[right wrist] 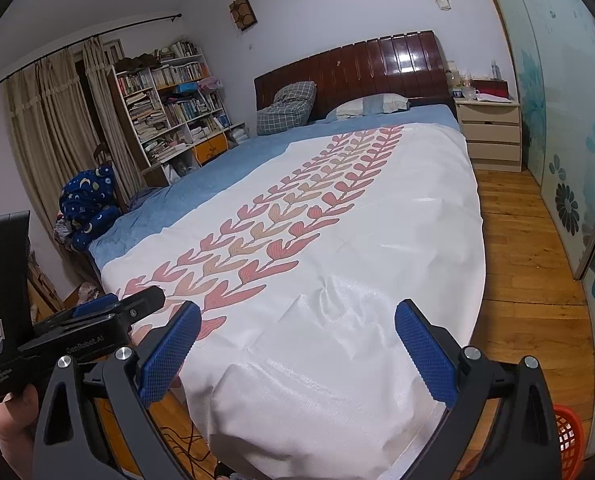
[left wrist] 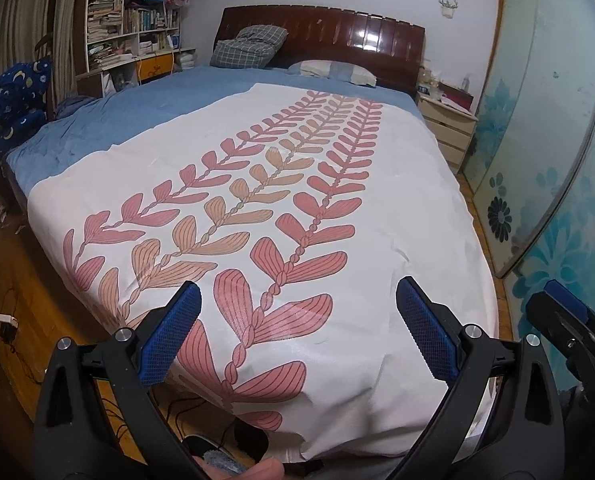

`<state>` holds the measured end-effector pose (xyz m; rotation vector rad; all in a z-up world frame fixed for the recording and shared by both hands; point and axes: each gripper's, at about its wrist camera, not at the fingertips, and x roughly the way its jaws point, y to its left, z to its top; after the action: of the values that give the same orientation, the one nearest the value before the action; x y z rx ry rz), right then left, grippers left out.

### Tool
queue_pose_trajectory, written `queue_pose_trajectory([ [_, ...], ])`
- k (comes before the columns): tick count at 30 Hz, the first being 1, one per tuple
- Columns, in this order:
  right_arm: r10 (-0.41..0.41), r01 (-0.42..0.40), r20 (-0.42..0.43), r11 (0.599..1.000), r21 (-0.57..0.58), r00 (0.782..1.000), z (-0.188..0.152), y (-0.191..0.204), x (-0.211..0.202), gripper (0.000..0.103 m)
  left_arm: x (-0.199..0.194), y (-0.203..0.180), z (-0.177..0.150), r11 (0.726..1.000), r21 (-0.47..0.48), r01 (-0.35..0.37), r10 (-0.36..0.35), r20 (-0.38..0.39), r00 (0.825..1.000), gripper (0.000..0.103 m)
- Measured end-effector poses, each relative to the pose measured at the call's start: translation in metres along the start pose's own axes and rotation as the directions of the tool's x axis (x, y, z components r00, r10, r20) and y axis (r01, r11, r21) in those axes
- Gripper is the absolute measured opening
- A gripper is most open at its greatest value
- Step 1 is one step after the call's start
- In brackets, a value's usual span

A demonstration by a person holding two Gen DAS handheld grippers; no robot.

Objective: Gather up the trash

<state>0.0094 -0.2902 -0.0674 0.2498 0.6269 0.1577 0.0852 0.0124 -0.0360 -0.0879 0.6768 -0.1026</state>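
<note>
Both the left gripper [left wrist: 297, 328] and right gripper [right wrist: 297, 350] hover spread and empty over a white leaf-patterned bedcover [left wrist: 257, 208]; a red basket [right wrist: 569, 436] sits on the floor beside the bed, low right.

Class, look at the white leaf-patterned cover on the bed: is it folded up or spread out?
Spread out. The white cover lies flat across the bed, its leaf rows unbroken, draping over the foot.

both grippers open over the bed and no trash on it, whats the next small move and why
Probably swing the right gripper down to its right, toward the red basket on the wooden floor. Both grippers are open and empty, the white leaf-print cover shows no litter, and the basket is the only collecting thing in view.
</note>
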Motion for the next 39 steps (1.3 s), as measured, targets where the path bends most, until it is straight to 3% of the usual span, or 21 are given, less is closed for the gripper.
queue_pose_trajectory([
  [39,-0.005,0.005,-0.017,1.000,0.004,1.000,-0.0021,-0.0059,0.0040,0.096,0.0013,0.0052,0.0010,0.999,-0.032,0.034,-0.034,-0.001,0.999,0.097],
])
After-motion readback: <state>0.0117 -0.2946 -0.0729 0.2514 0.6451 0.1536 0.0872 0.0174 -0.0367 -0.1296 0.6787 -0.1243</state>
